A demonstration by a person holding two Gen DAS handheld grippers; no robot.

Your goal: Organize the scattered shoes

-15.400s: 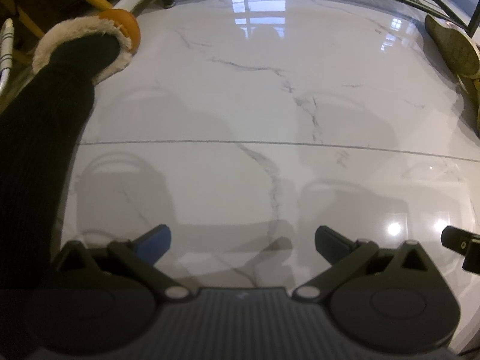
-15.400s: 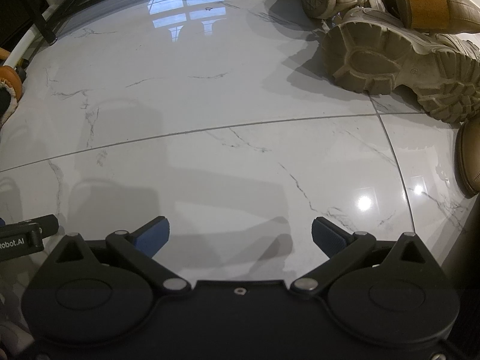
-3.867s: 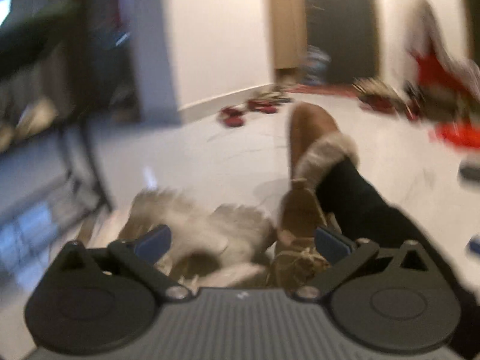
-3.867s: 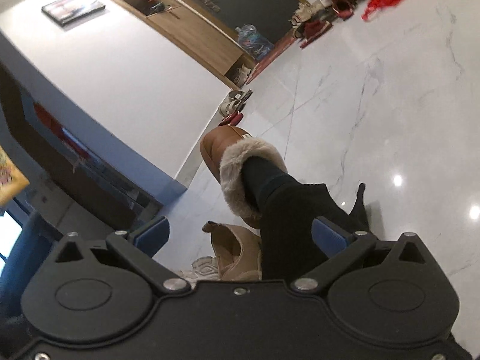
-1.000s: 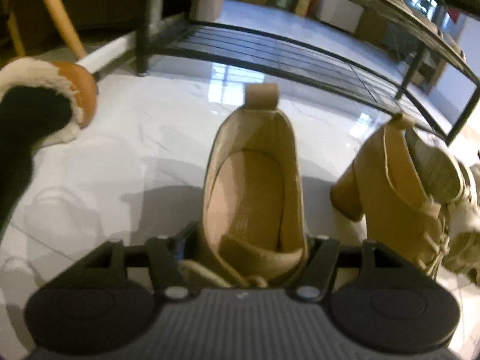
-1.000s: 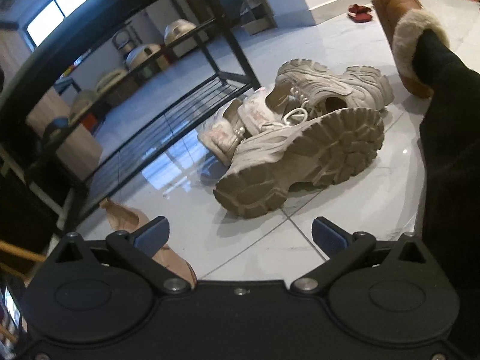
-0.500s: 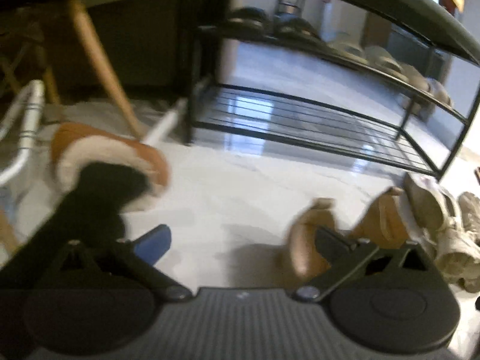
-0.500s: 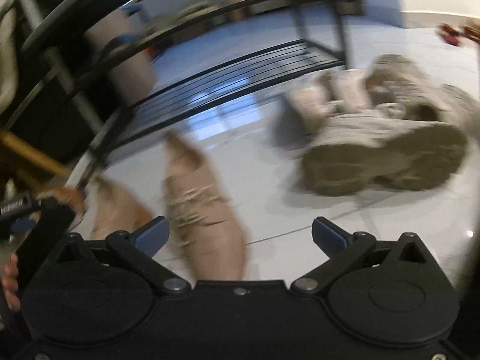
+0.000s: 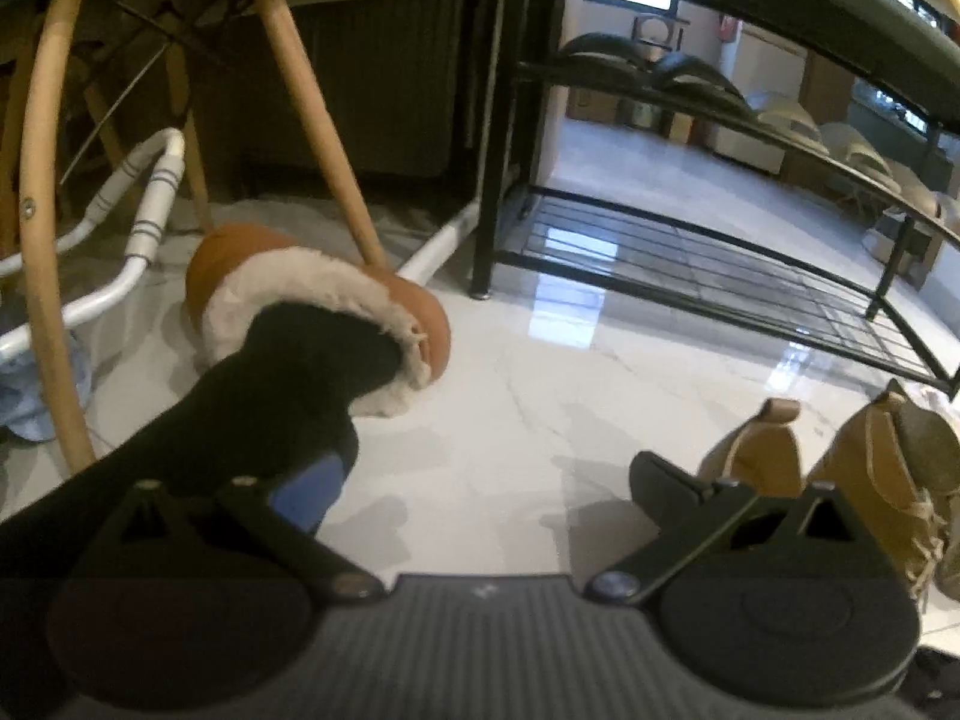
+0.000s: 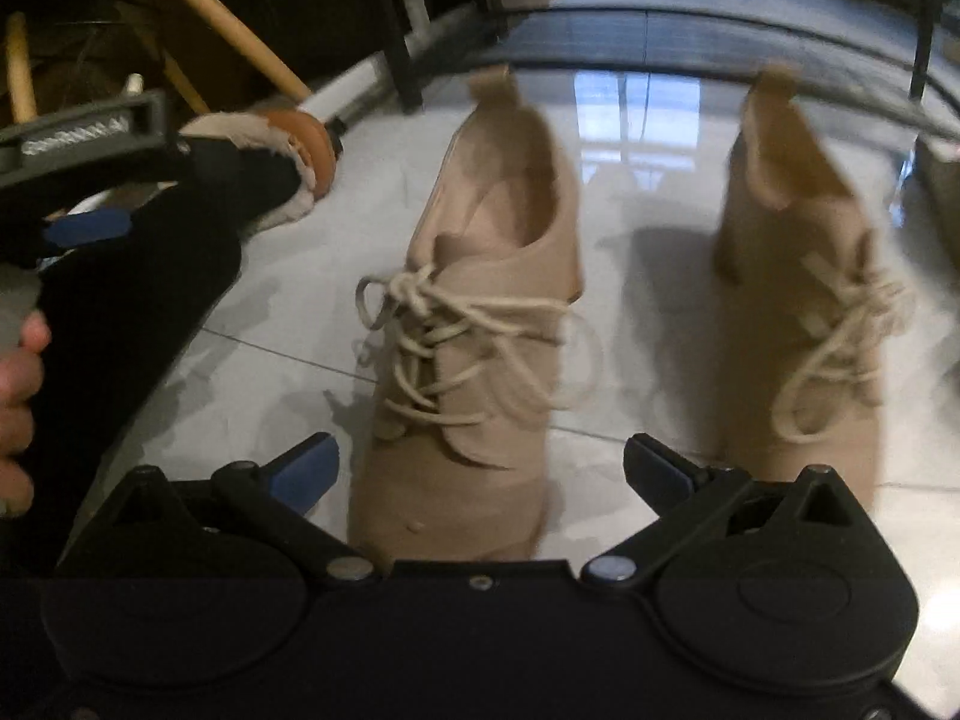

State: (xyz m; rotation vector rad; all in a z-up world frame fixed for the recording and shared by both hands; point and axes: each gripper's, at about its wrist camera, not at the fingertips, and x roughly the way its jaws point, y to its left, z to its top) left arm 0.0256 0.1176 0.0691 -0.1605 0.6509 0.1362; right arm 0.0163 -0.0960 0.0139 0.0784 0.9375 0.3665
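Two tan lace-up ankle boots stand upright side by side on the white marble floor, heels toward the rack. In the right wrist view the left boot (image 10: 480,312) lies between my open fingers and the right boot (image 10: 804,312) stands just to its right. My right gripper (image 10: 480,468) is open around the left boot's toe, not closed on it. My left gripper (image 9: 480,486) is open and empty over bare floor; both boots (image 9: 840,480) sit at its right edge.
A black metal shoe rack (image 9: 690,264) stands ahead with several shoes on its upper shelf. The person's leg in a brown fur-lined slipper (image 9: 312,312) is at the left. Wooden chair legs (image 9: 312,114) and a white metal frame (image 9: 150,204) stand behind it.
My left gripper has let go of the tan boot, opened and swung left. My right gripper has come in over the two standing boots.
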